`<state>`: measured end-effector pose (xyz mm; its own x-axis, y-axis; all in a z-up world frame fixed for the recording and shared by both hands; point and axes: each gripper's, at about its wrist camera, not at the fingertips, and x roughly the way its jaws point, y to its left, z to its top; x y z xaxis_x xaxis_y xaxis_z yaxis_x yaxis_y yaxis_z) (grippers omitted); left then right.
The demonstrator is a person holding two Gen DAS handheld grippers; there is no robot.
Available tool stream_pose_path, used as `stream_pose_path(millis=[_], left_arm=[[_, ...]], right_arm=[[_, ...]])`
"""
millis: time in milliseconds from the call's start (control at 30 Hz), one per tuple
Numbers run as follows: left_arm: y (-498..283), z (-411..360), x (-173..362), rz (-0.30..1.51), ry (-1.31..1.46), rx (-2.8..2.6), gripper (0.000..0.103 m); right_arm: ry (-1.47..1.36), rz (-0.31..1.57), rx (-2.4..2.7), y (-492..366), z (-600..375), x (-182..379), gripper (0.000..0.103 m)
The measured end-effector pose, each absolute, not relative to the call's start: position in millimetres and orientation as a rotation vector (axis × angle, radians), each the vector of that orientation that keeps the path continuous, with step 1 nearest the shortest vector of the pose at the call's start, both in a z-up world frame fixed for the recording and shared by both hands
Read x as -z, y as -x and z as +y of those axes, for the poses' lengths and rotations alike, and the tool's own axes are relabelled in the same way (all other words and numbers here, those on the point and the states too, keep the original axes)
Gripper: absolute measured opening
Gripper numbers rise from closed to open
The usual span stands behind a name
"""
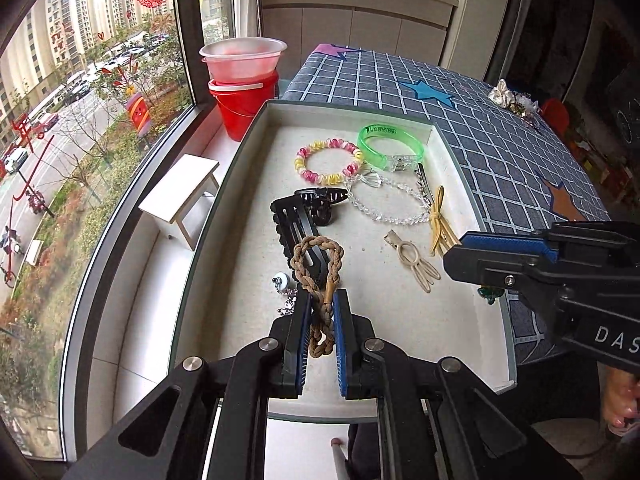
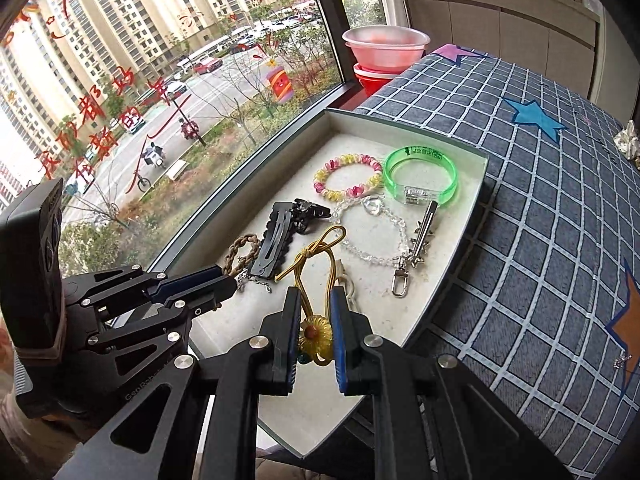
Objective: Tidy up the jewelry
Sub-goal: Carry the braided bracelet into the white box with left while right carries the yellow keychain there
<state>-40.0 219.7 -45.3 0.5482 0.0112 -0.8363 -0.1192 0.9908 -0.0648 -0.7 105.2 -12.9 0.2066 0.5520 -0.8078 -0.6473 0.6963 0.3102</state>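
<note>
A white tray [image 1: 472, 320] [image 2: 476, 200] on the checked blanket holds several pieces of jewelry. My left gripper [image 1: 321, 300] [image 2: 230, 286] is shut on a brown braided cord bracelet [image 1: 320, 264] [image 2: 240, 254] over the tray's near left part. My right gripper [image 2: 314, 300] [image 1: 452, 256] is shut on a yellow elastic hair tie with a sunflower charm [image 2: 316, 336] [image 1: 438, 220]. In the tray lie a pink and yellow bead bracelet [image 1: 328, 160] [image 2: 348, 178], a green bangle [image 1: 390, 146] [image 2: 420, 176], a clear bead chain [image 1: 388, 200] [image 2: 372, 232] and black hair clips [image 1: 296, 220] [image 2: 276, 236].
A beige clip [image 1: 412, 258] and a silver clip [image 2: 424, 232] also lie in the tray. A red bucket with pink bowls [image 1: 244, 80] [image 2: 384, 52] stands by the window. A white stool [image 1: 180, 196] sits on the sill. More trinkets [image 1: 516, 100] lie at the blanket's far right.
</note>
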Motion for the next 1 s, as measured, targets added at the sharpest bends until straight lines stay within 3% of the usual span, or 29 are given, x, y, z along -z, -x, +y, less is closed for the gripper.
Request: stream_pose_path(millis=[1000], left_arm=[[22, 212, 68, 1.043, 0.075, -0.111, 0.019]], right_arm=[[0.181, 1.151, -0.773, -23, 121, 58, 0.016]])
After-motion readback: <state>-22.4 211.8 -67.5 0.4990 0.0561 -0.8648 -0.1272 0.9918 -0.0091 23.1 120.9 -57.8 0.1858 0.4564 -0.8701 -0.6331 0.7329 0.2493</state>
